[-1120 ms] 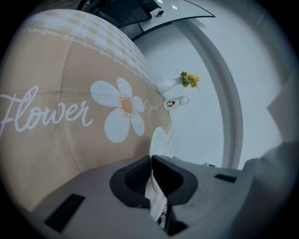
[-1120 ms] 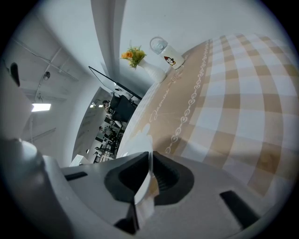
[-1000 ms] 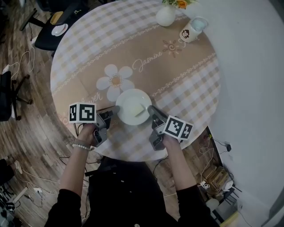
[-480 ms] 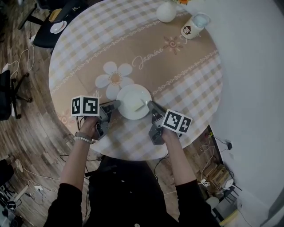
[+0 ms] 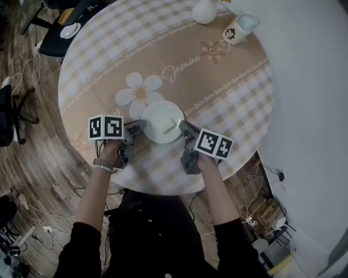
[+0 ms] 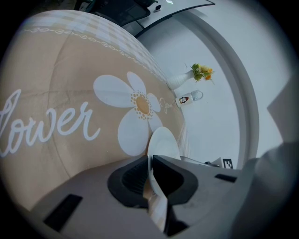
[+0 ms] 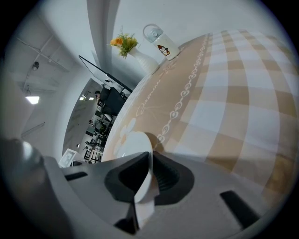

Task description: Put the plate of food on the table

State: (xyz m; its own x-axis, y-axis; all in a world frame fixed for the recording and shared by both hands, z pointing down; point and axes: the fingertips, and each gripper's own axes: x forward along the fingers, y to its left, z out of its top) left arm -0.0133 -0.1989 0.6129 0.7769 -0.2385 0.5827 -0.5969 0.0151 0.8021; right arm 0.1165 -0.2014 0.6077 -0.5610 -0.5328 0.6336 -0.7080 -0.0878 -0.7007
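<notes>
- Plate, white and round, was over the near part of the round table, just beside the big white daisy printed on the cloth. I could not tell whether its underside touched the cloth.
- A pale strip of food lay on the plate's right half.
- My left gripper had its jaws closed on the plate's left rim. In the left gripper view, the thin white edge ran pinched between the two dark pads, with almost no gap either side.
- My right gripper clamped the opposite rim the same way, its jaws drawn in tight on the white edge.
- Both my hands were at the table's near edge, one gripper to each side of the plate.
- Well apart from the plate, at the far right of the table, a white vase of yellow-orange flowers stood near a mug.
- A wooden floor with loose cables showed to the left of the table.
</notes>
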